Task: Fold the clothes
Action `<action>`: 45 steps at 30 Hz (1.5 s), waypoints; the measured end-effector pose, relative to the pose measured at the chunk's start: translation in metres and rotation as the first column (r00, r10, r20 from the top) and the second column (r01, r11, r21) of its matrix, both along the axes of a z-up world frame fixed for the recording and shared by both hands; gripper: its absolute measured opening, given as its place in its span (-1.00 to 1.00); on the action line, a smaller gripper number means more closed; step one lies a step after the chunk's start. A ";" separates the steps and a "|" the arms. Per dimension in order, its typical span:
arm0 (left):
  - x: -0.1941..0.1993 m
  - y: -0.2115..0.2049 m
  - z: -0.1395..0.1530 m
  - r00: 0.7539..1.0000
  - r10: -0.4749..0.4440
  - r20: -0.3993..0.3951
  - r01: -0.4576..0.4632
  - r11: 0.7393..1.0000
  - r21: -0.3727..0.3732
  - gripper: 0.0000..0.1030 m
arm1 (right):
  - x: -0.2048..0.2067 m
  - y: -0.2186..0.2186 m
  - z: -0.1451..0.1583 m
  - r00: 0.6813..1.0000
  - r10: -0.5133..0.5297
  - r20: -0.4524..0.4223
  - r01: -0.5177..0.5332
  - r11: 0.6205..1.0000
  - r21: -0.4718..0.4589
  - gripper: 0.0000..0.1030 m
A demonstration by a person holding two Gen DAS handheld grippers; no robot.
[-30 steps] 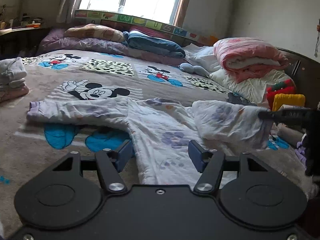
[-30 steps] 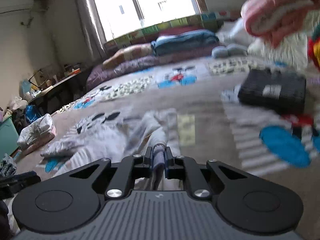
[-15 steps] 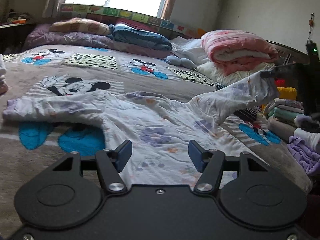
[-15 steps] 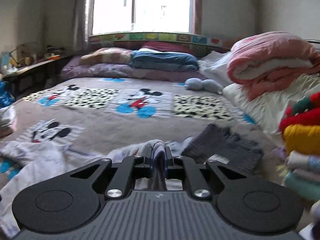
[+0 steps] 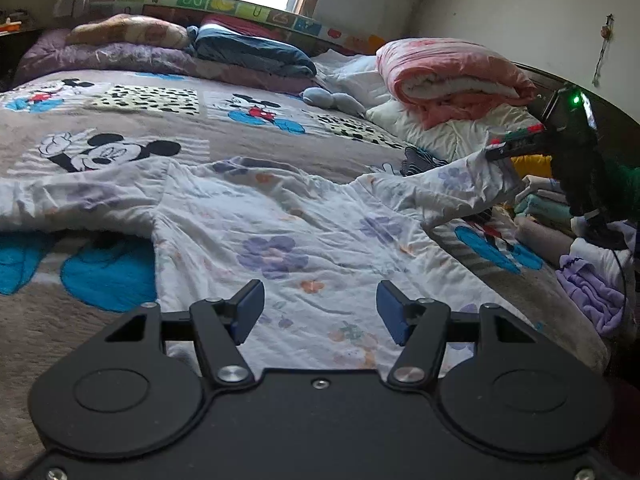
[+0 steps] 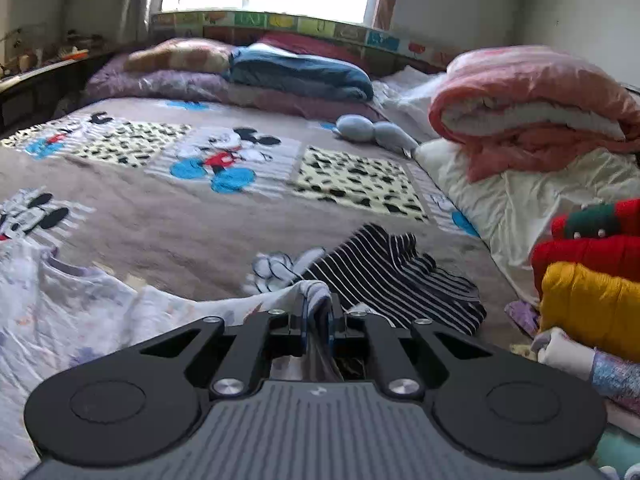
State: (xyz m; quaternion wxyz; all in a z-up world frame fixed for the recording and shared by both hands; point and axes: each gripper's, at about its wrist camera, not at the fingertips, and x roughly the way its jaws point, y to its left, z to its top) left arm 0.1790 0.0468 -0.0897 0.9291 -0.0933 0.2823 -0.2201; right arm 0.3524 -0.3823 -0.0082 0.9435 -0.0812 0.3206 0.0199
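Garment: a white long-sleeved cotton top with purple flowers (image 5: 280,236) is spread on the cartoon-printed bed cover (image 5: 248,148).
Handling: judged light, limp, easily wrinkled.
Right gripper (image 6: 318,314): jaws closed on the sleeve end (image 6: 314,292), which is held lifted.
Left gripper (image 5: 320,310): jaws open, empty, above the hem.
Hold: best taken at cuffs, hem corners.

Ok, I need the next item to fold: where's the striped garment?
In the right wrist view, the striped garment lies on the bed, just beyond the right gripper.

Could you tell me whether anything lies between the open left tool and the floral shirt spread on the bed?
Nothing visible does: the left tool hangs open just over the floral shirt, with only bare cloth ahead of its fingers.
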 end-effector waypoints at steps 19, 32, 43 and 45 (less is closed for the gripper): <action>0.012 0.005 -0.020 0.997 -0.035 -0.064 0.034 0.999 -0.015 0.19 | 0.029 -0.048 -0.101 0.979 -0.125 -0.162 0.135 0.990 0.049 -0.80; 0.009 0.015 -0.030 0.996 -0.036 -0.082 0.037 0.999 0.005 0.19 | 0.025 -0.090 -0.133 0.941 -0.276 -0.198 0.304 0.945 0.124 0.29; -0.012 0.013 -0.024 0.999 -0.030 -0.026 0.032 0.997 0.077 0.20 | -0.042 -0.078 -0.096 0.944 -0.317 -0.092 0.328 0.933 0.148 0.15; -0.018 0.012 -0.022 1.000 -0.030 -0.005 0.030 0.996 0.090 0.20 | -0.064 -0.062 -0.091 0.959 -0.276 -0.069 0.284 0.932 0.225 0.15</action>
